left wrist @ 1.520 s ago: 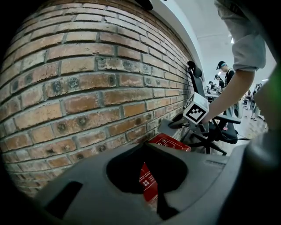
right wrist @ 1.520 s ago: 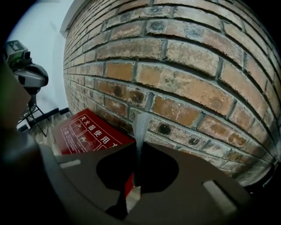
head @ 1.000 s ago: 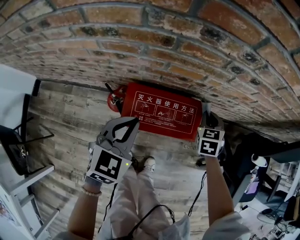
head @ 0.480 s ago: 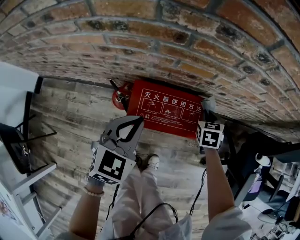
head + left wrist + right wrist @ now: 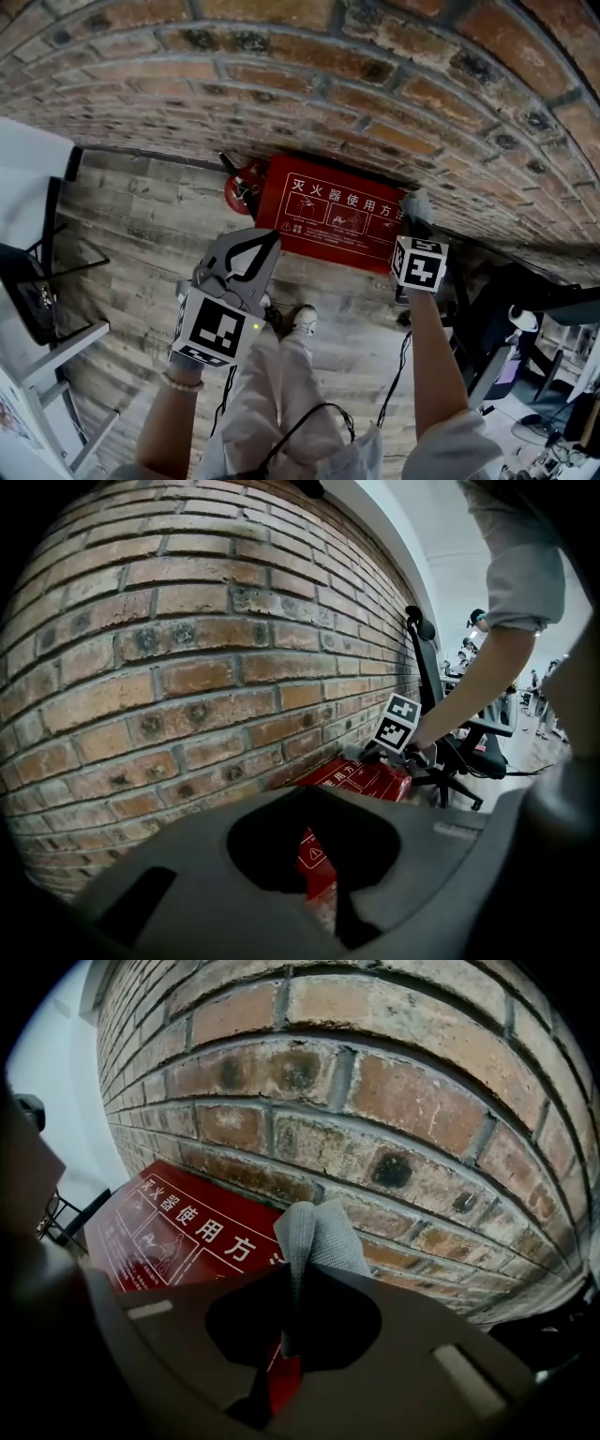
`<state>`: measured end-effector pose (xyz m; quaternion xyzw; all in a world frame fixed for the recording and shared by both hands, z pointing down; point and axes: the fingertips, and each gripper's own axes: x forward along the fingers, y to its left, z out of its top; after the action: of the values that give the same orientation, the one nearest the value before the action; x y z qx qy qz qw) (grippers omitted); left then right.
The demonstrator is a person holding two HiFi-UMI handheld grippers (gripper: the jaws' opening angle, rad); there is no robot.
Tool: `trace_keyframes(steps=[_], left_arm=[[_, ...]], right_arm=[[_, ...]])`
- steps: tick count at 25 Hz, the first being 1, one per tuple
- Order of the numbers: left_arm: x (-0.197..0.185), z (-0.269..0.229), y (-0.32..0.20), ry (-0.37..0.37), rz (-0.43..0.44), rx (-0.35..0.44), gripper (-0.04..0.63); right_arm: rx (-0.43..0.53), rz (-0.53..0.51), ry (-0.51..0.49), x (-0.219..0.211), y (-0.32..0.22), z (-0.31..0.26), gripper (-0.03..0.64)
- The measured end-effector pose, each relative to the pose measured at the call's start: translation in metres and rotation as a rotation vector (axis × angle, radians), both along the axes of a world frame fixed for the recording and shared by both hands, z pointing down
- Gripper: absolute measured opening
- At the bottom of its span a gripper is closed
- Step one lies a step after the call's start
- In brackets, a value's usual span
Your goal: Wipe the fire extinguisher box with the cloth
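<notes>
The red fire extinguisher box [image 5: 330, 214] with white characters lies on the floor against the brick wall; it also shows in the right gripper view [image 5: 159, 1232] and, small, in the left gripper view [image 5: 361, 778]. My right gripper [image 5: 413, 214] is shut on a grey cloth [image 5: 417, 201] at the box's right end, by the wall. In its own view the cloth [image 5: 317, 1234] stands up from the right gripper [image 5: 287, 1275] against the bricks. My left gripper [image 5: 270, 238] hovers over the box's near left edge, shut on nothing, also seen in the left gripper view [image 5: 315, 792].
A red extinguisher [image 5: 240, 190] lies left of the box. The brick wall [image 5: 309, 84] rises behind it. A white table and black frame [image 5: 37, 272] stand left, a black office chair [image 5: 492, 323] right. The person's legs and shoes [image 5: 298, 323] are on the plank floor, with cables.
The right gripper with the cloth has shifted slightly toward the wall at the box's right end. The left gripper has hardly moved.
</notes>
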<state>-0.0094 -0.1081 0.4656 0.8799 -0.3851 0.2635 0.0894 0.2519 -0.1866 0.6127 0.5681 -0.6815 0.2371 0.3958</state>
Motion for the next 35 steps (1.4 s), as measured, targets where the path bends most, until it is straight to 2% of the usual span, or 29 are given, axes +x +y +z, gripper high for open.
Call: trace_keyframes(steps=[16, 35], left_arm=[[-0.022, 0.000, 0.002, 0.005, -0.019, -0.003, -0.003], [-0.048, 0.003, -0.001, 0.013, -0.055, -0.009, -0.003]], right_arm=[[-0.007, -0.070, -0.009, -0.043, -0.005, -0.003, 0.018], [-0.005, -0.211, -0.037, -0.113, -0.011, -0.005, 0.018]])
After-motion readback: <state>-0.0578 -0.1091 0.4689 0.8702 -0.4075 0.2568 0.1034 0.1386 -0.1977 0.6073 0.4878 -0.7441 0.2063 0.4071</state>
